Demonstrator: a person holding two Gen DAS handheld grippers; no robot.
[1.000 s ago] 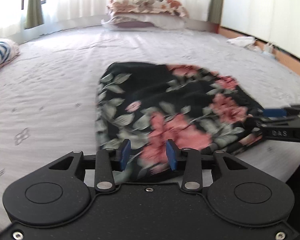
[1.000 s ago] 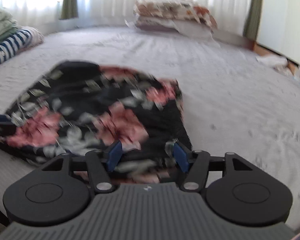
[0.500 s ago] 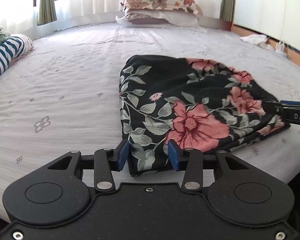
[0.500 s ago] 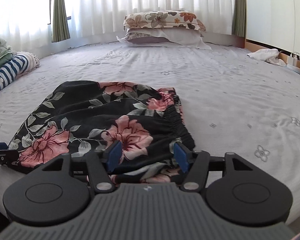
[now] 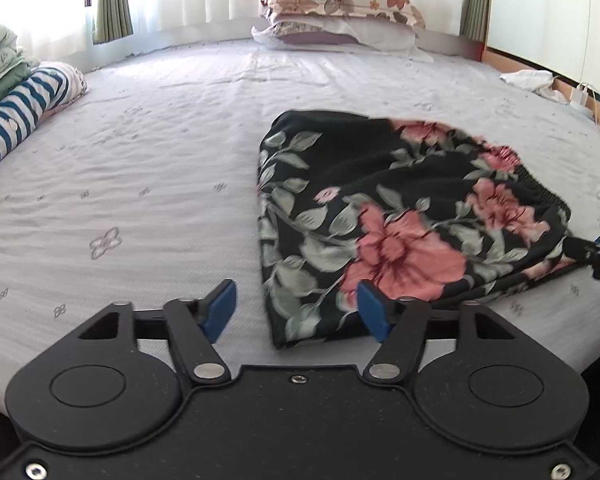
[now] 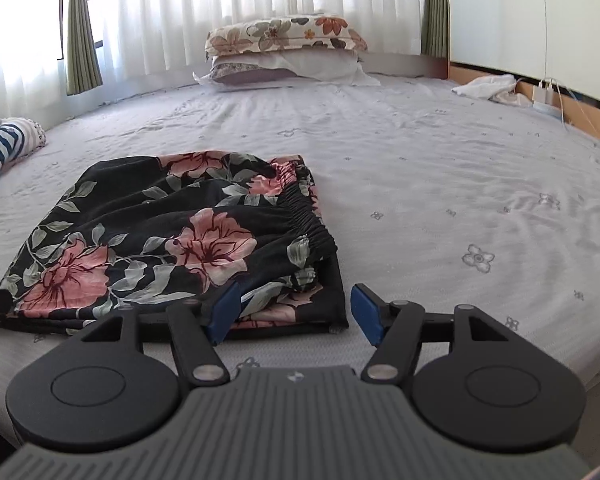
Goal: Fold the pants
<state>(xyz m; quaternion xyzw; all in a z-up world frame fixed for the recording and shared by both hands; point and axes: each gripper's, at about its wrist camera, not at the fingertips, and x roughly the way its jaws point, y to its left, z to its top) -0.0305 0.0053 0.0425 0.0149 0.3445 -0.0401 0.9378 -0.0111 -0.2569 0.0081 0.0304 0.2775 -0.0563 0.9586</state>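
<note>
The folded pants point(image 5: 380, 216), black with pink flowers and grey-green leaves, lie flat on the bed near its front edge. My left gripper point(image 5: 296, 312) is at their near left corner. Its jaws are opening, and the blue pads point(image 5: 220, 310) stand wide apart, clear of the cloth. My right gripper point(image 6: 296, 314) is at the near right corner of the pants point(image 6: 180, 240), below the elastic waistband point(image 6: 308, 224). Its jaws are opening slightly, and the corner lies loose between them. Each view catches the other gripper's tip at its edge.
The pale flower-print sheet point(image 5: 140, 200) covers a wide bed. Stacked pillows point(image 6: 284, 52) lie at the far end by the curtains. Folded striped clothes point(image 5: 20, 116) are at the left. A white cloth point(image 6: 488, 86) and a charger lie at the right.
The left jaws have spread wide and let go of the pants' corner they were closed around. The pants have settled flat. The right gripper has shifted a little and rolled.
</note>
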